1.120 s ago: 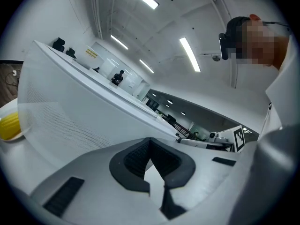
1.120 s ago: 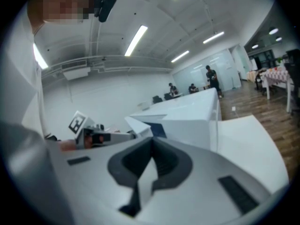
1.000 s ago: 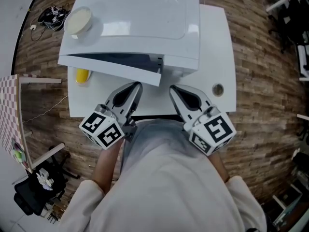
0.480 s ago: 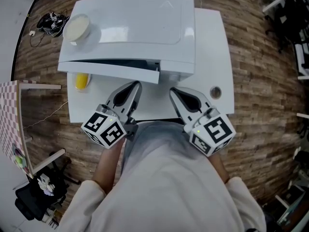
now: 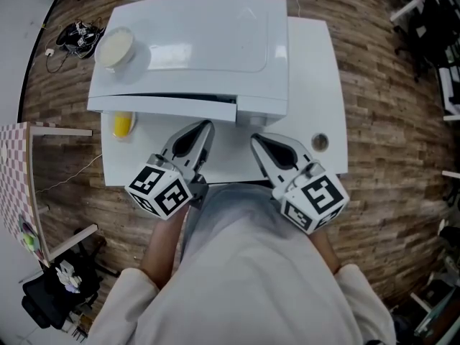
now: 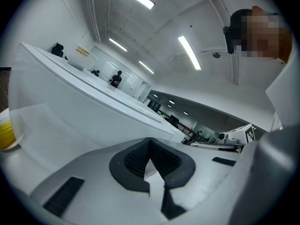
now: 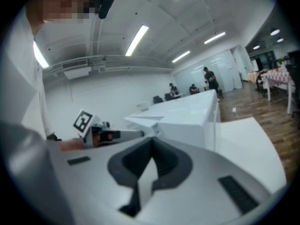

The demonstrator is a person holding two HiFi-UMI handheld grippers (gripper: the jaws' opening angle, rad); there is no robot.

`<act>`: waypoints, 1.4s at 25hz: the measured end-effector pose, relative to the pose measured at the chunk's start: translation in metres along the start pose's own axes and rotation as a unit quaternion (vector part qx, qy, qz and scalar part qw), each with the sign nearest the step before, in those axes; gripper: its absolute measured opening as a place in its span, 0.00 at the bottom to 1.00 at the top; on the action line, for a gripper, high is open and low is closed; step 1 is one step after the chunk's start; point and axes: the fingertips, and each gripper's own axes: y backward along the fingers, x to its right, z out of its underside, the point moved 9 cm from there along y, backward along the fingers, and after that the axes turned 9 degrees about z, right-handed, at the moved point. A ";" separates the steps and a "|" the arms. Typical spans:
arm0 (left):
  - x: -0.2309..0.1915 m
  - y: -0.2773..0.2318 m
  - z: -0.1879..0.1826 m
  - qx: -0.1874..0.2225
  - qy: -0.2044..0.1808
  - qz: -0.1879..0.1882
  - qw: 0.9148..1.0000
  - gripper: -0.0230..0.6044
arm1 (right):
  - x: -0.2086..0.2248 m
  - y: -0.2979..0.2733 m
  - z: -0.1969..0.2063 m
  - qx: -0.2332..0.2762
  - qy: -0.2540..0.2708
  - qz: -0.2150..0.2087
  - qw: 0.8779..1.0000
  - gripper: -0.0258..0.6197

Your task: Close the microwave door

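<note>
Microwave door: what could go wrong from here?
The microwave door shows a dark gap along its top; left gripper and right gripper, both shut, sit just in front of it, so it may not be latched.
A hard push could jolt the bowl on the microwave, near its left edge.
The yellow object by the door's left end might get nudged.

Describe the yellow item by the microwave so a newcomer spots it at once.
Find the white microwave on the white table. At the left end of its door, on the tabletop, lies the yellow item, partly under the door. It alone is yellow; everything nearby is white or cream.
</note>
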 end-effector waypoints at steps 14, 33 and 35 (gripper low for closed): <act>0.003 0.000 0.000 0.017 0.019 -0.017 1.000 0.06 | 0.004 -0.006 0.000 -0.003 -0.008 -0.013 1.000 0.07; 0.001 -0.004 -0.002 0.021 0.029 -0.028 0.999 0.06 | 0.011 -0.013 0.000 -0.005 -0.016 -0.022 1.000 0.07; 0.001 -0.004 -0.002 0.024 0.030 -0.028 0.999 0.06 | 0.011 -0.013 0.000 -0.006 -0.017 -0.023 1.000 0.07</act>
